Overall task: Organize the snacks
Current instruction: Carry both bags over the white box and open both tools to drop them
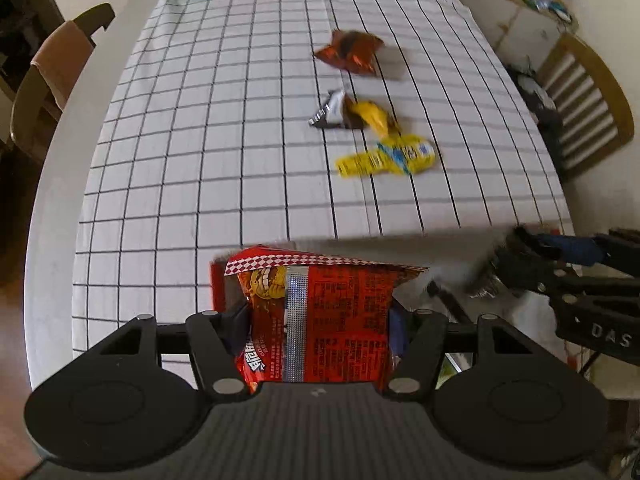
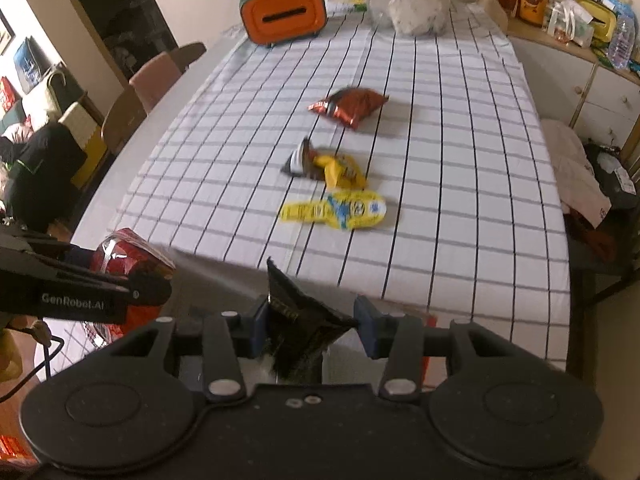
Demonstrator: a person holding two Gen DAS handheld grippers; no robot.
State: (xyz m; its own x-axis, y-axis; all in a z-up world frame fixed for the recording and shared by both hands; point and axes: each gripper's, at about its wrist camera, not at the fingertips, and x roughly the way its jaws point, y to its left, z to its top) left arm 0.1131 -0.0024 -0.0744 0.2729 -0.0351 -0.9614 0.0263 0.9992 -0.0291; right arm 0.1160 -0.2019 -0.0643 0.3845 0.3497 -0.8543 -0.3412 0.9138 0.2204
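My left gripper [image 1: 318, 320] is shut on a red snack bag [image 1: 320, 312] and holds it over the table's near edge; the bag also shows in the right wrist view [image 2: 124, 256]. My right gripper [image 2: 310, 324] holds a black snack packet [image 2: 298, 320] between its blue pads, off the near edge of the table. On the checked tablecloth [image 2: 440, 160] lie a brown-red chip bag [image 2: 348, 106], a small silver-and-brown packet [image 2: 300, 160], a yellow packet [image 2: 340, 172] and a yellow-blue packet [image 2: 336, 210].
An orange box with a slot [image 2: 284, 16] and clear plastic bags [image 2: 408, 0] stand at the table's far end. Chairs [image 2: 156, 76] stand along the left side, another chair [image 1: 588, 104] on the right. A cluttered sideboard [image 2: 580, 20] is at the far right.
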